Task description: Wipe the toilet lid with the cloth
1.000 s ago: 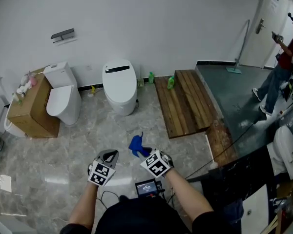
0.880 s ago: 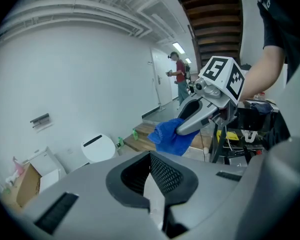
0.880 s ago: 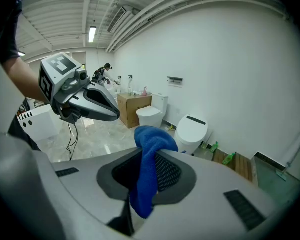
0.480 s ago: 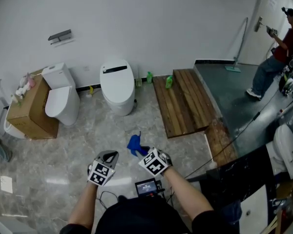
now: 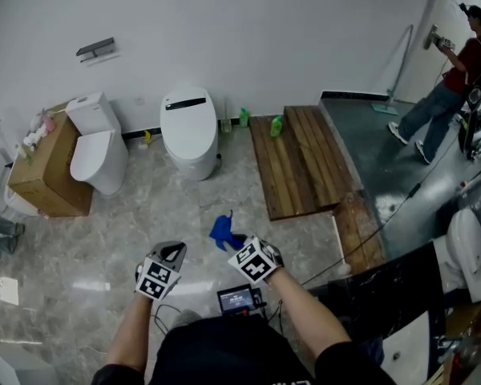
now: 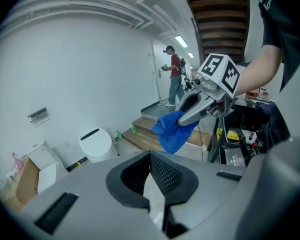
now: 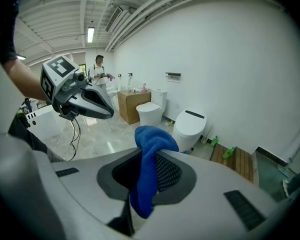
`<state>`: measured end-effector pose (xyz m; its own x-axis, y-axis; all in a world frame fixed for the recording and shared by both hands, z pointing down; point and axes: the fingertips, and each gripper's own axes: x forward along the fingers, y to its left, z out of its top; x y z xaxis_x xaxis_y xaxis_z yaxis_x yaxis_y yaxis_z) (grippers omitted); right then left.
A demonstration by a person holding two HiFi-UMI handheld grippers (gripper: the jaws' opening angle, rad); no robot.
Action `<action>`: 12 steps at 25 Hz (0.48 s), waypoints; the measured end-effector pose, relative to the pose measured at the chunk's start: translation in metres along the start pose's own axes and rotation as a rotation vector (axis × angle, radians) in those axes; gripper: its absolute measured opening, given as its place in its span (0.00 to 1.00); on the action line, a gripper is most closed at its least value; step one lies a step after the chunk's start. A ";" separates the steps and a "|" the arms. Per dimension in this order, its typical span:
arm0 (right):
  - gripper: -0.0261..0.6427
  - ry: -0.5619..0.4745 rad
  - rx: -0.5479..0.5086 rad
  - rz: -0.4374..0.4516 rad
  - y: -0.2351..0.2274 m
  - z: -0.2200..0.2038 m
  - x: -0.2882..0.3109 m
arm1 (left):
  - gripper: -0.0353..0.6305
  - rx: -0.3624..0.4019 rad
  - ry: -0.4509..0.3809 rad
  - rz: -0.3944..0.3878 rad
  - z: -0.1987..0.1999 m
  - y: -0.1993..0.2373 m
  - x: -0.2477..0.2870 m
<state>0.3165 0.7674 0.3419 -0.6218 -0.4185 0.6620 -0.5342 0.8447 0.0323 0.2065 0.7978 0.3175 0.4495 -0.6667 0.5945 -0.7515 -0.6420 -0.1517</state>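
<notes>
Blue cloth (image 5: 223, 232), pinched in the right gripper (image 5: 237, 245), sticks lengthwise toward the toilet lid (image 5: 190, 123); left gripper (image 5: 173, 252) closed, empty.

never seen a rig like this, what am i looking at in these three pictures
No robot here: a person holds a two-jaw gripper in each hand; the cubes with squares are part of them. One picture comes from a camera on the person's head, looking down at a bathroom floor. The other two come from cameras riding on each gripper, looking along its jaws. The left gripper is shut and empty. The right gripper is shut on a blue cloth. Ahead on the floor stand a white toilet with its lid down, a second toilet beside a brown cabinet, and a wooden platform. Another person stands at the far right.
</notes>
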 end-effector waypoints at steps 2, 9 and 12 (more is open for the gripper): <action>0.12 0.007 0.003 0.007 -0.006 -0.007 0.002 | 0.07 -0.025 0.005 0.013 -0.005 0.000 0.001; 0.12 0.030 0.035 0.025 -0.020 -0.016 0.018 | 0.07 -0.065 0.046 0.003 -0.022 0.009 0.018; 0.12 0.040 0.055 0.020 -0.031 -0.015 0.032 | 0.07 -0.060 0.048 -0.019 -0.020 0.021 0.035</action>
<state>0.3221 0.7329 0.3733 -0.6101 -0.3871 0.6914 -0.5530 0.8329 -0.0217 0.1965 0.7683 0.3515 0.4413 -0.6345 0.6345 -0.7713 -0.6296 -0.0932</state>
